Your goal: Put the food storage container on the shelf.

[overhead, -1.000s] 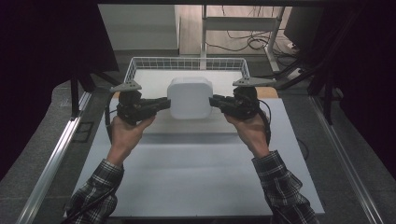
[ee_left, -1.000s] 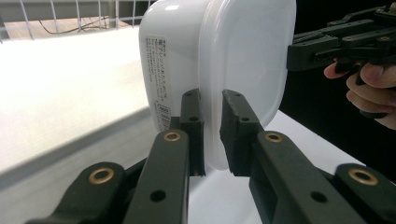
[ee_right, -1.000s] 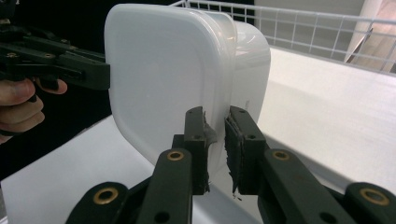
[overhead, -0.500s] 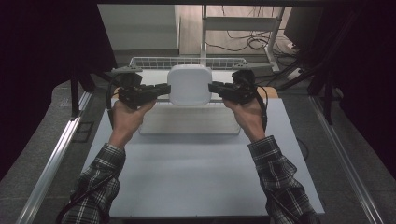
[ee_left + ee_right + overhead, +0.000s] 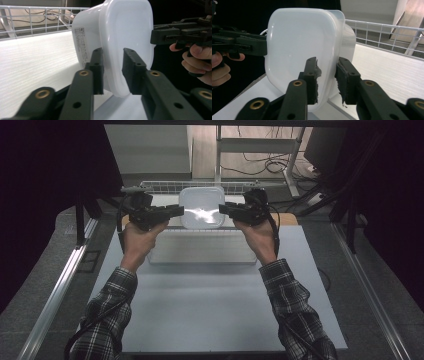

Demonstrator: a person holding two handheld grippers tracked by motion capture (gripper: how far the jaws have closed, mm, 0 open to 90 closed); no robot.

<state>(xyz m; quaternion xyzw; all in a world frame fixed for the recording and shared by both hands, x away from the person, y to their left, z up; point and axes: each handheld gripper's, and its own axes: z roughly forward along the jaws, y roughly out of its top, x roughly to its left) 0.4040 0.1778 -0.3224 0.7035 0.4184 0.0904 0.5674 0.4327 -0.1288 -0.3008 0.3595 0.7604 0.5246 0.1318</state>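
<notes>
High view puts the white plastic container (image 5: pixel 201 207) at the far end of the table, tipped on its side with its flat base facing us, hanging just over the wire basket (image 5: pixel 165 185) between our two hands. It is a rounded-square tub of milky, slightly see-through plastic with a flared rim and a printed label on one wall; the left gripper view shows that label (image 5: pixel 83 43) clearly. Our left gripper (image 5: pixel 176 211) straddles the tub's left edge and our right gripper (image 5: pixel 224 210) its right edge. The jaws of both have just been opening: in the left gripper view the rim sits between the pads with a visible gap on one side, and in the right gripper view the wall also stands between pads that look to be easing off it, so we judge the grip to be letting go rather than pinching. We take this as the release step, setting the tub down into the basket. Next we need to spread the jaws fully, let the tub settle on the white liner (image 5: pixel 392 67), and draw both grippers back sideways without catching the rim or the wire wall.
</notes>
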